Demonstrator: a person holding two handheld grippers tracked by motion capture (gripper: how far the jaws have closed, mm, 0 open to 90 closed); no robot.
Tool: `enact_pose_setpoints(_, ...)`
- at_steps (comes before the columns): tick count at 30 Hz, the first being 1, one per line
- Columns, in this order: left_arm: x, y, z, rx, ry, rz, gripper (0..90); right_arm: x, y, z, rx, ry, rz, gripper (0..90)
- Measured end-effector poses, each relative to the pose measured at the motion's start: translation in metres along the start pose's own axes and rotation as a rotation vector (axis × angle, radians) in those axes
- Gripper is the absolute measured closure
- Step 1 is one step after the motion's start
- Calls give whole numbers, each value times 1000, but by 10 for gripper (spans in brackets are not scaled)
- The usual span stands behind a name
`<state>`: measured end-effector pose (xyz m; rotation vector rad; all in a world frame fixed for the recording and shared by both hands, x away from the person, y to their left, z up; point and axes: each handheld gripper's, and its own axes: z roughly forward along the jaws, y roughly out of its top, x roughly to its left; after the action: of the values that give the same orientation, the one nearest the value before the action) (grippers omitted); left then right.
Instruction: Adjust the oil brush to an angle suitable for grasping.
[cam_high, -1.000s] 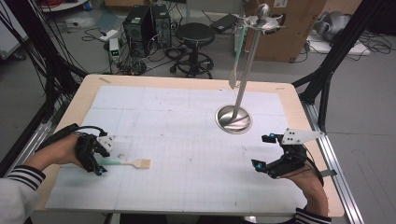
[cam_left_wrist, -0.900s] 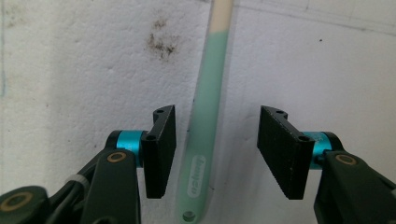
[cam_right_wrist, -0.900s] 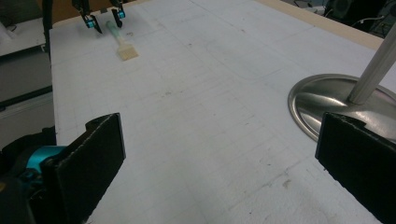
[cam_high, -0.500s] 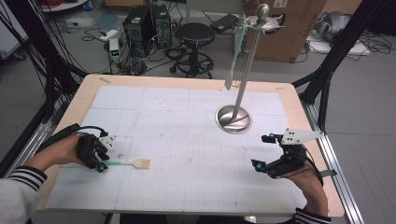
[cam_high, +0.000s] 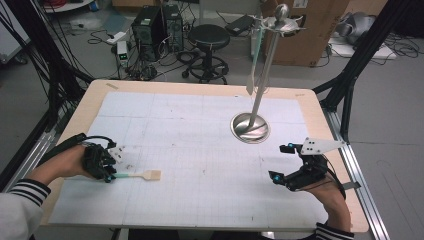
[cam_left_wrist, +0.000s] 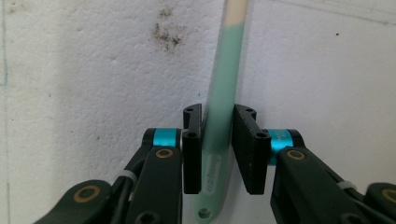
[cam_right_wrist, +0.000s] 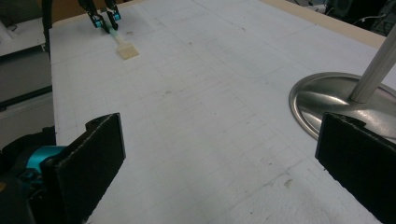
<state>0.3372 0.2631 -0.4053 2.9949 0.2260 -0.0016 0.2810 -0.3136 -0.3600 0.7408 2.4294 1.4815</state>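
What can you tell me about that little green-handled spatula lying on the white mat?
The spatula is small and slim, with a mint-green handle that fades into a pale, wood-coloured flat blade. The handle end has a small hole and faint printing. It lies flat on the white mat, near the left edge, blade pointing toward the middle. The left hand-held gripper straddles its handle; the jaws have just been closing, one pad against the handle and a narrow gap showing at the other. Nothing else touches it.
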Motion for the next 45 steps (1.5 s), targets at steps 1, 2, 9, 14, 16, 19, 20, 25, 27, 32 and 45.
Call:
enact_pose_setpoints(1, -1, 0, 1, -3, 2, 2, 750, 0, 0, 0, 0, 0, -1, 1)
enact_pose_setpoints(2, -1, 1, 0, 6, 0, 1, 765, 0, 0, 0, 0, 1, -2, 1)
enact_pose_setpoints(9, -2, 3, 1, 10, 3, 13, 778, 0, 0, 0, 0, 1, -2, 0)
enact_pose_setpoints(14, -4, 2, -3, -6, -1, 5, 780, 0, 0, 0, -3, 1, -2, 0)
enact_pose_setpoints(16, -4, 2, -7, -34, 1, 3, 780, 0, 0, -1, -4, 1, -2, 1)
enact_pose_setpoints(19, -7, 2, -17, -83, -4, -8, 780, 0, 0, -1, -9, -1, -3, 0)
enact_pose_setpoints(20, -7, 2, -21, -98, -5, -7, 781, 0, 0, -1, -10, -1, -4, 1)
enact_pose_setpoints(25, -11, 5, -44, -187, 14, -22, 780, 0, 1, -1, -10, 1, -6, 0)
enact_pose_setpoints(27, -12, 7, -54, -229, 18, -42, 780, 0, 2, -1, -10, 2, -9, 1)
enact_pose_setpoints(32, -17, 16, -80, -297, 33, -53, 780, 0, 2, -2, -14, 2, -6, 1)
enact_pose_setpoints(45, -25, 47, -127, -423, 46, -25, 780, 0, 2, -4, -19, 4, -8, 0)
